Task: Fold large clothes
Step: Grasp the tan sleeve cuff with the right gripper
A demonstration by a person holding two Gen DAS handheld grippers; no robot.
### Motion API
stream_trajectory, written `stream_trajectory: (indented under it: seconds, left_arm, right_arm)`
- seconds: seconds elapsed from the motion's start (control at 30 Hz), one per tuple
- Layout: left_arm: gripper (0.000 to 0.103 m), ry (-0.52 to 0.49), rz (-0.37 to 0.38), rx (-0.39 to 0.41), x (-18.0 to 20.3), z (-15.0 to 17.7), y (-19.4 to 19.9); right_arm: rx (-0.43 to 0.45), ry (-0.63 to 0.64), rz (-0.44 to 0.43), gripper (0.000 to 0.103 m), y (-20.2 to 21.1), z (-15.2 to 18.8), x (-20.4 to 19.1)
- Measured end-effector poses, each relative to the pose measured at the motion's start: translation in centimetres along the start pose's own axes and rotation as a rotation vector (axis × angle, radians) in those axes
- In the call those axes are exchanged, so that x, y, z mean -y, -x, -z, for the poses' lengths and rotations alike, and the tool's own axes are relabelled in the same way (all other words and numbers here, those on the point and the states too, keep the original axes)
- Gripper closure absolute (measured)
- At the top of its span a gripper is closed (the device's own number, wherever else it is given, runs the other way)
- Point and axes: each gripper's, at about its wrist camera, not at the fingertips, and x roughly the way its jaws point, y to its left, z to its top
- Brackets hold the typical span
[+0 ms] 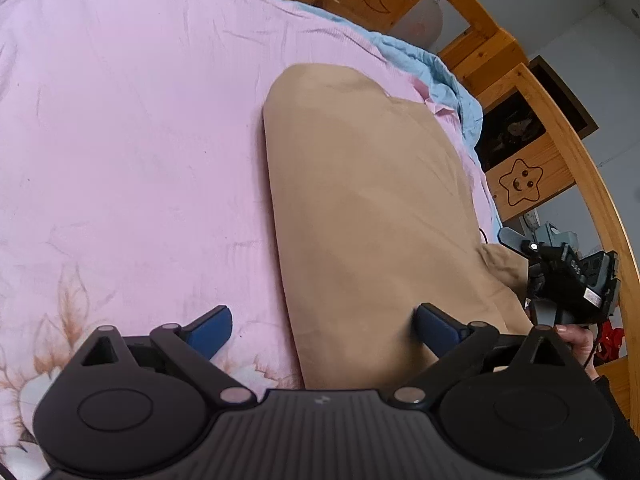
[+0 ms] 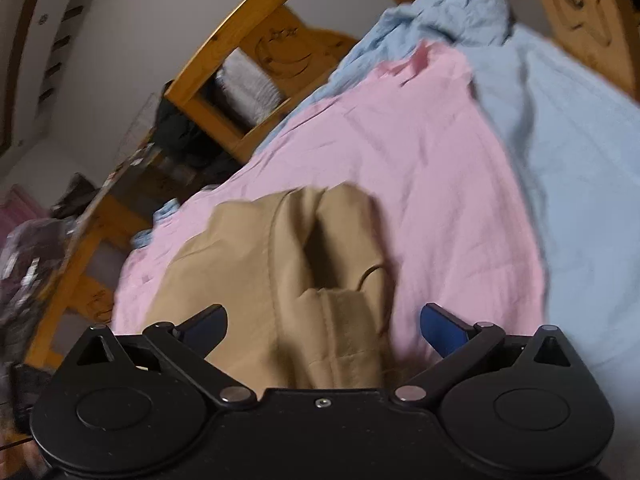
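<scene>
A tan garment (image 1: 360, 200) lies stretched lengthwise on a pink bedsheet (image 1: 132, 152). My left gripper (image 1: 322, 330) hovers over the garment's near end with its jaws spread wide; the garment's left edge runs between the blue pads and neither pad presses on it. In the right wrist view the same tan garment (image 2: 272, 264) shows bunched folds and a seam. My right gripper (image 2: 324, 330) stands open above that end, nothing pinched. In the left wrist view the right gripper (image 1: 568, 280) appears at the far right, held by a hand.
A wooden bed frame (image 1: 520, 184) with carved moon and star shapes curves along the far side. A light blue sheet (image 2: 568, 168) lies beyond the pink one. Cluttered dark items (image 2: 36, 256) sit beside the bed at the left of the right wrist view.
</scene>
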Motion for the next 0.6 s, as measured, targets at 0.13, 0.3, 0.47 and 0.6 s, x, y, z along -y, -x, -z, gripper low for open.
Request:
stream_trajectory:
  seconds: [0.13, 0.3, 0.47, 0.6]
  left_arm:
    - [0.002, -0.025, -0.014, -0.003, 0.5, -0.1, -0.3]
    - [0.002, -0.055, -0.033, 0.002, 0.9, -0.2, -0.1]
    - [0.0, -0.079, -0.055, 0.005, 1.2, -0.1, -0.1]
    - [0.0, -0.116, -0.084, 0.005, 1.6, -0.2, -0.2]
  right_arm:
    - [-0.037, 0.026, -0.044, 0.0, 0.0, 0.7, -0.9]
    - [-0.018, 0.105, 0.049, 0.008, 0.1, 1.0, -2.6]
    - [-0.056, 0.107, 0.037, 0.007, -0.4, 1.2, -2.6]
    - [-0.062, 0.159, 0.017, 0.007, -0.2, 1.7, -3.5]
